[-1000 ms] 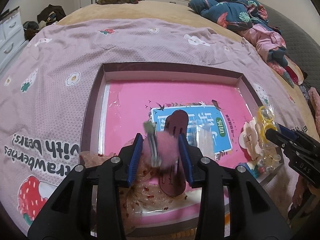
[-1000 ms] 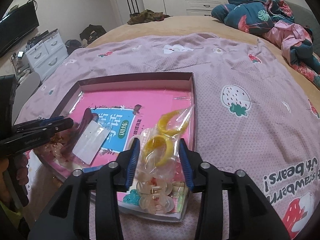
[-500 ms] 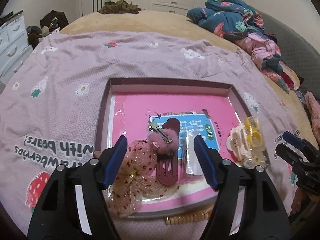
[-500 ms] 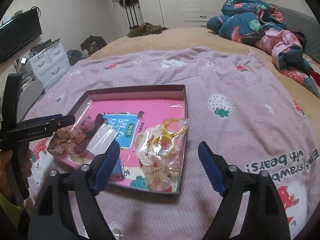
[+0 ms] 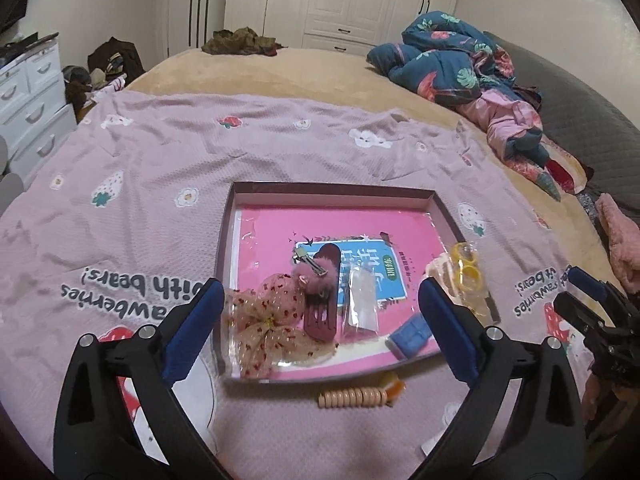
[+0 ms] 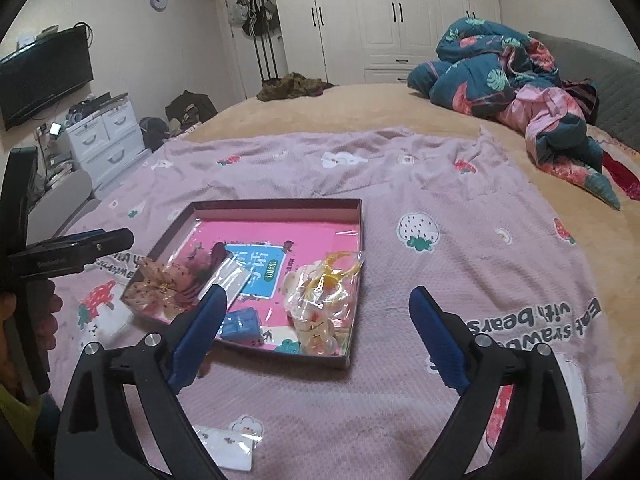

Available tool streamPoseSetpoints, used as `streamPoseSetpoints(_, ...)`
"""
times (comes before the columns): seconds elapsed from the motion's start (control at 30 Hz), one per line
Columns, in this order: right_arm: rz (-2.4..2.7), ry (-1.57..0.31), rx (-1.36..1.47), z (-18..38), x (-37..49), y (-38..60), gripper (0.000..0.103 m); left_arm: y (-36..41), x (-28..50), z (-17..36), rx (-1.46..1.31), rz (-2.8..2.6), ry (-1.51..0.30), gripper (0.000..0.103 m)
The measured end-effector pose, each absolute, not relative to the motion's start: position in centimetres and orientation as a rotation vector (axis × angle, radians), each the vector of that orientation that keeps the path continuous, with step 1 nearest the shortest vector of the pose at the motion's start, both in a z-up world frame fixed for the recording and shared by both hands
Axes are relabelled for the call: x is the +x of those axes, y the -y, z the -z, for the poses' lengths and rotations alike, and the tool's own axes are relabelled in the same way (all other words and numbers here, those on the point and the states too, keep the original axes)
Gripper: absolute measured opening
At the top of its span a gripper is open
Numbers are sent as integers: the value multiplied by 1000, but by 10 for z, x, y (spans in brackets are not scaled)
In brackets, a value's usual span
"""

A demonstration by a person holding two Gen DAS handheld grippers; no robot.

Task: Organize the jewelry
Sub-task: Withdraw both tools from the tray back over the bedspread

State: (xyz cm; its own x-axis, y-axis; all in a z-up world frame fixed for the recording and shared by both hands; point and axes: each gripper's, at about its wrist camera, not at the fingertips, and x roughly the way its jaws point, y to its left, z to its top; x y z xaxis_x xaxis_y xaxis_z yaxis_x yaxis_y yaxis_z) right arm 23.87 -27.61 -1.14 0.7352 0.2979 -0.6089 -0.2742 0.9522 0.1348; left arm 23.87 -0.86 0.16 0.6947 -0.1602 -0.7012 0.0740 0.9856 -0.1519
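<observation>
- Left gripper (image 5: 320, 322): jaws spread wide, nothing held — a second ago clamped on the fuzzy pink hair clip (image 5: 316, 270), now let go and drawn back above the near edge of the shallow box (image 5: 332, 192).
- Pink clip lying inside the box near its near-left corner, resting on a dark maroon hair clip (image 5: 322, 308), touching the sheer dotted bow (image 5: 268, 320).
- Right gripper (image 6: 316, 330): likewise wide open and empty; earlier closed around the clear bag of yellow rings and clips (image 6: 320, 304), since released and pulled back.
- Bag now resting against the right edge of the box, toward the near-right corner.
- Also inside: small clear packet (image 5: 362, 300) beside the maroon clip, blue piece (image 5: 412, 336) by the near edge.
- Still outside on the purple blanket (image 5: 140, 200): beige spiral hair tie (image 5: 354, 396) just beyond the near edge, white card (image 6: 224, 446) nearer the right gripper.
- Judged: two drops finished — both hands free, stray pieces likely next.
</observation>
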Motion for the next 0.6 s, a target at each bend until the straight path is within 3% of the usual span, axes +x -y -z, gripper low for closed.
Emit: streamPoseSetpoints(0.6, -371, -632, 12, -10, 179, 264, 92, 6, 166, -15, -96, 142, -753, 93)
